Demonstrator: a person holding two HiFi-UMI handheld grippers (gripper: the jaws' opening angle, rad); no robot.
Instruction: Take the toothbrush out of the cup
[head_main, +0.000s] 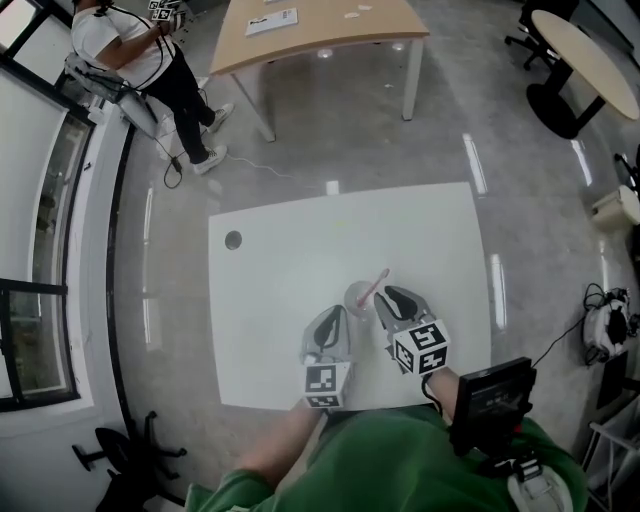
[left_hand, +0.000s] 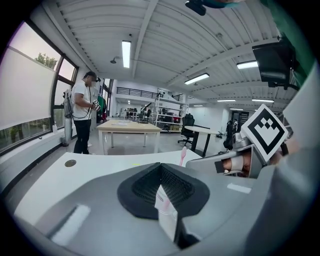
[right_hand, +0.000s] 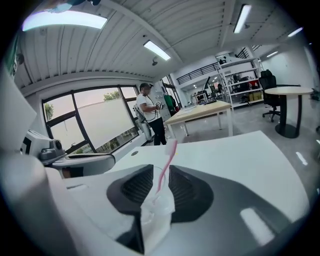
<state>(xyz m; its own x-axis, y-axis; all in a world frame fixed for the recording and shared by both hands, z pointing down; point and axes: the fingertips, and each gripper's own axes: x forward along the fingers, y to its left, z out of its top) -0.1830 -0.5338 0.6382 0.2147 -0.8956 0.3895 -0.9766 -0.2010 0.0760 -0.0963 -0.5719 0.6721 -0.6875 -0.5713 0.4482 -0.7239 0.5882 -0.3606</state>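
A clear plastic cup (head_main: 357, 298) stands near the front of the white table (head_main: 280, 300). A pink toothbrush (head_main: 377, 284) leans out of it toward the back right. My left gripper (head_main: 336, 312) sits just left of the cup. In the left gripper view its jaws meet on a pale piece of the cup (left_hand: 166, 212). My right gripper (head_main: 384, 294) is close on the cup's right side. In the right gripper view the toothbrush handle (right_hand: 165, 167) rises through a narrow gap between the jaws above the cup (right_hand: 156, 210). The pads do not press on it.
A round cable hole (head_main: 233, 240) lies at the table's back left. Beyond the table stand a wooden table (head_main: 320, 30) and a person (head_main: 140, 60). A round table (head_main: 585, 55) is at the far right, and a black chair (head_main: 120, 455) is on the floor at the left.
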